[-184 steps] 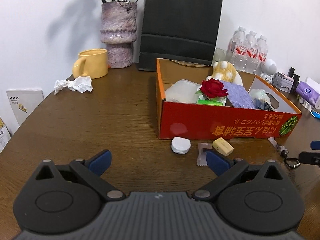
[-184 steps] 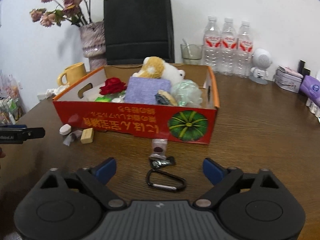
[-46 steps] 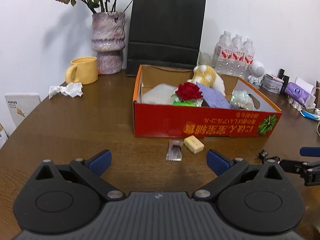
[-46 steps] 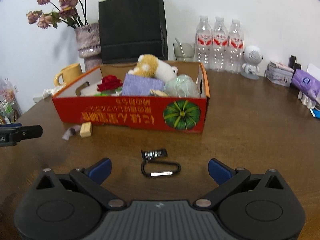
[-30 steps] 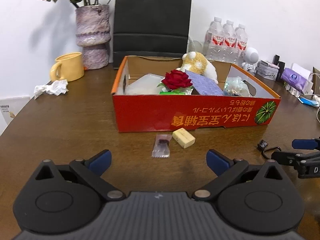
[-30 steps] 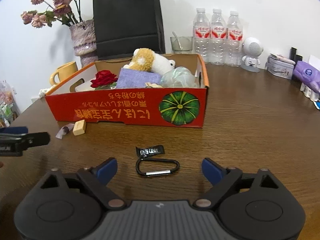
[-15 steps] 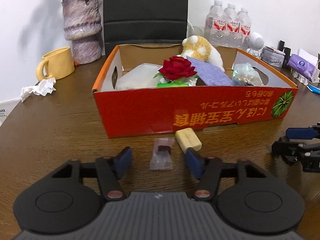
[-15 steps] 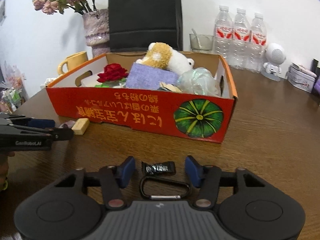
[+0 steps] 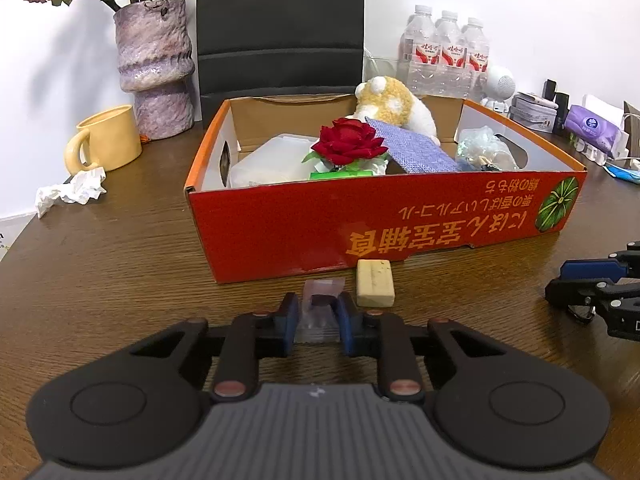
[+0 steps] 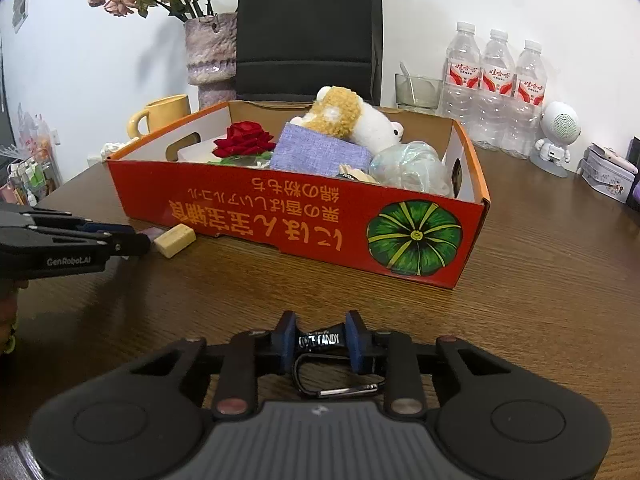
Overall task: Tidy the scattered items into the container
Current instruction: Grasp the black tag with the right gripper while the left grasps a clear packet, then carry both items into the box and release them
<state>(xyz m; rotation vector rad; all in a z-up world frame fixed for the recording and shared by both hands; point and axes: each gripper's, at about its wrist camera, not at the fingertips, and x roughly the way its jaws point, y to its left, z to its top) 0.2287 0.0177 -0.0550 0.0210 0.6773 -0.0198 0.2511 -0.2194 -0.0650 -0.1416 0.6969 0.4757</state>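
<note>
Both tongs grip sweets at six o'clock from the red box (image 9: 280, 224): left gripper (image 9: 319, 312) clamped on the clear-wrapped candy (image 9: 320, 304), right gripper (image 10: 320, 338) closing with its pads against the black candy (image 10: 319, 339), above the carabiner (image 10: 336, 376).

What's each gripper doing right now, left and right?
Left gripper: shut on the clear candy wrapper, on the table.
Right gripper: jaws closing, pads already pressing the black candy packet; carabiner lies just behind, ungripped.
</note>
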